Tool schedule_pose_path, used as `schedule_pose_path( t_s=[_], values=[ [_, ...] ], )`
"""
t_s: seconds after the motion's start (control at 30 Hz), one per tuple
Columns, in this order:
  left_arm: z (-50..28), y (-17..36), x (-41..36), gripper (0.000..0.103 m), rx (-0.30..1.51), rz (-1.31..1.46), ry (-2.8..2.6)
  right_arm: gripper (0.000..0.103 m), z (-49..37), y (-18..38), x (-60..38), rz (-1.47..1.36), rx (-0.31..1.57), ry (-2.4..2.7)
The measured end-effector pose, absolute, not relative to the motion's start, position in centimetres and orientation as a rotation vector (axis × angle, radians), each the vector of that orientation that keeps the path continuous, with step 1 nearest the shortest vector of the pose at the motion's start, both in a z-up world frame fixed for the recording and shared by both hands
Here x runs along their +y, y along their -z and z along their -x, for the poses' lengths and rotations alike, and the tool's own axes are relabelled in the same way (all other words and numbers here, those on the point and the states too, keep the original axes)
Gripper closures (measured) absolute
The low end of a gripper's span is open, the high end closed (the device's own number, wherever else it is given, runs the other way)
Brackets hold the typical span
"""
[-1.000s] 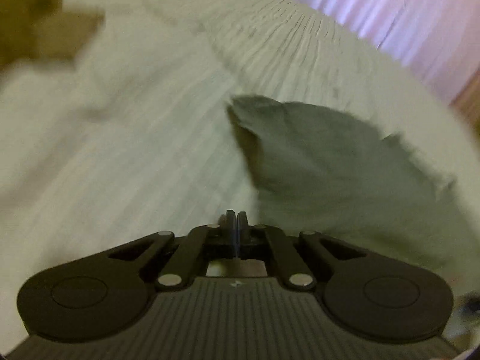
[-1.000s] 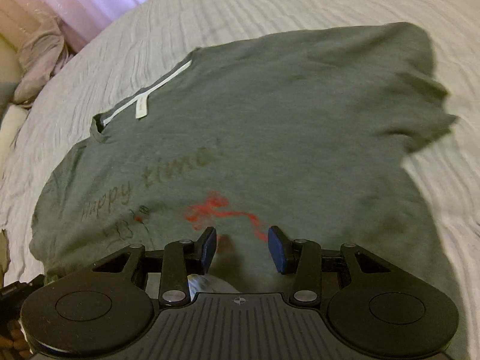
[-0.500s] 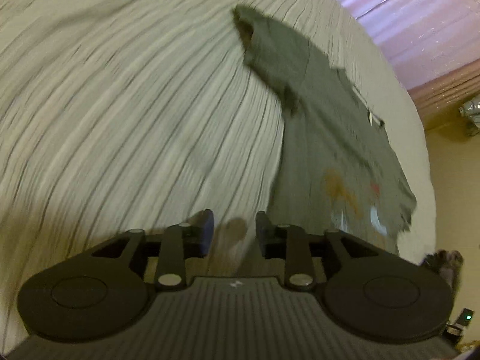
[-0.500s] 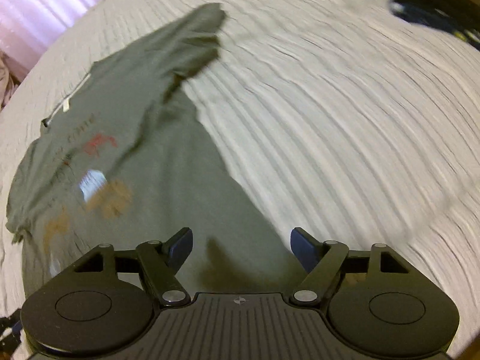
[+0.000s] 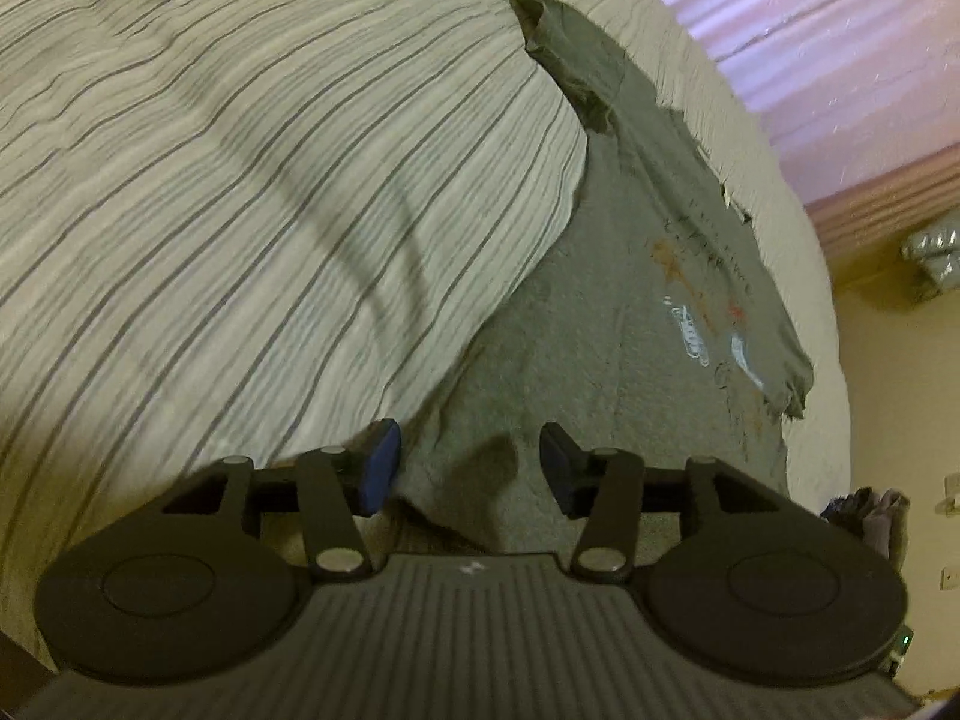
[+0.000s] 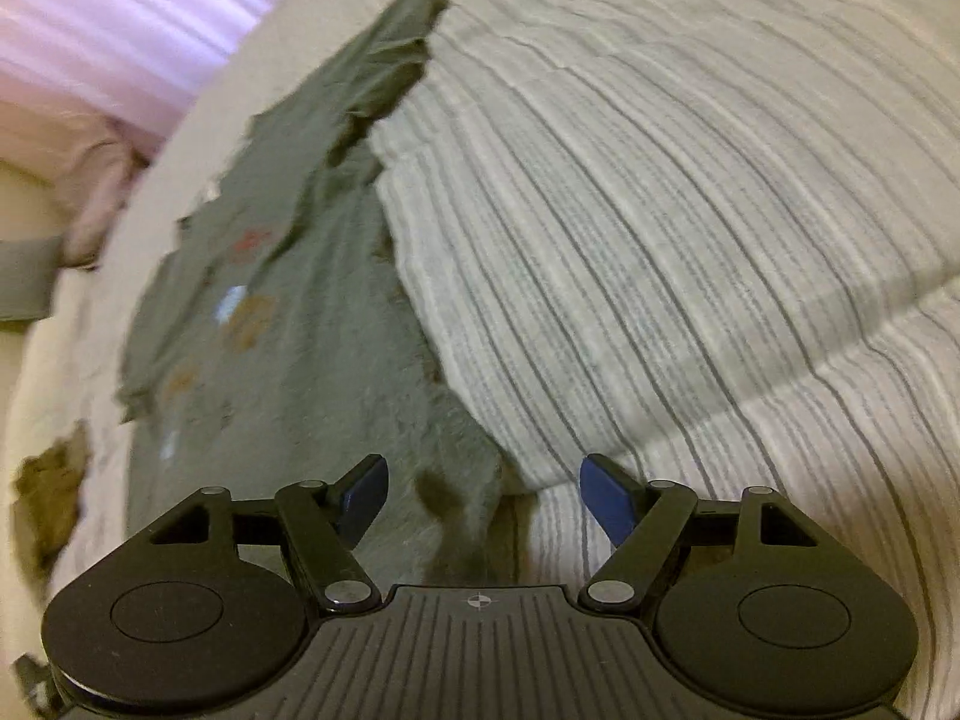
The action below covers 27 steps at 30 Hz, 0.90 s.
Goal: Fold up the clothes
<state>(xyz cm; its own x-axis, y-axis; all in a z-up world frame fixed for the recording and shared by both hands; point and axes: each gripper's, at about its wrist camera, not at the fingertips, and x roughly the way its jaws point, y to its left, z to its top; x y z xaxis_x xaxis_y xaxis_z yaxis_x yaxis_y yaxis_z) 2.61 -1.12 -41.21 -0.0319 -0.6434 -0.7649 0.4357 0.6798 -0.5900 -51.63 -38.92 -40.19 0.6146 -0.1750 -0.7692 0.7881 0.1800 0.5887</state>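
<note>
Both wrist cameras look forward and steeply down along their fingers, close above the striped bedspread [image 5: 252, 192]. Left view: grey T-shirt [image 5: 630, 312] runs up the right half of frame. Right view: same T-shirt [image 6: 288, 324] fills left half. Curtain occupies upper corners.

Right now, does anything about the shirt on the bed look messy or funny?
A little. The grey shirt lies spread on the striped bedspread, but its far sleeve is crumpled and bunched instead of flat. Nothing looks torn or spilled.
</note>
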Motion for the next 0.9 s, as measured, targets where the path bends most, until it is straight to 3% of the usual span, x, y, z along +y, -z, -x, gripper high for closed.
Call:
schedule_pose_path(
  t_s=[0.1,0.2,0.23,0.27,0.33,0.63,0.9],
  values=[
    [-2.0,41.7,-1.1,0.058,1.337,0.228,0.881,0.028,52.2,40.4,-39.0,-1.207,0.606,0.669],
    [-1.8,42.1,-2.0,0.065,1.329,0.187,0.909,0.042,51.9,41.2,-39.2,-1.216,0.601,0.609],
    [-1.8,42.2,-2.2,0.079,1.327,0.168,0.918,0.050,51.6,41.5,-39.3,-1.229,0.601,0.590],
    [-1.9,42.2,-2.3,0.098,1.332,0.158,0.922,0.071,51.4,41.9,-39.4,-1.243,0.601,0.571],
    [-2.0,41.8,-2.1,0.099,1.333,0.160,0.932,0.100,51.3,42.2,-39.2,-1.268,0.614,0.566],
    [-0.5,35.0,0.4,0.100,1.206,0.251,1.030,0.101,54.2,37.7,-37.0,-1.320,0.481,0.585],
    [1.0,37.2,3.0,0.100,1.253,0.113,0.989,0.101,56.0,39.1,-34.5,-1.331,0.582,0.663]
  ],
)
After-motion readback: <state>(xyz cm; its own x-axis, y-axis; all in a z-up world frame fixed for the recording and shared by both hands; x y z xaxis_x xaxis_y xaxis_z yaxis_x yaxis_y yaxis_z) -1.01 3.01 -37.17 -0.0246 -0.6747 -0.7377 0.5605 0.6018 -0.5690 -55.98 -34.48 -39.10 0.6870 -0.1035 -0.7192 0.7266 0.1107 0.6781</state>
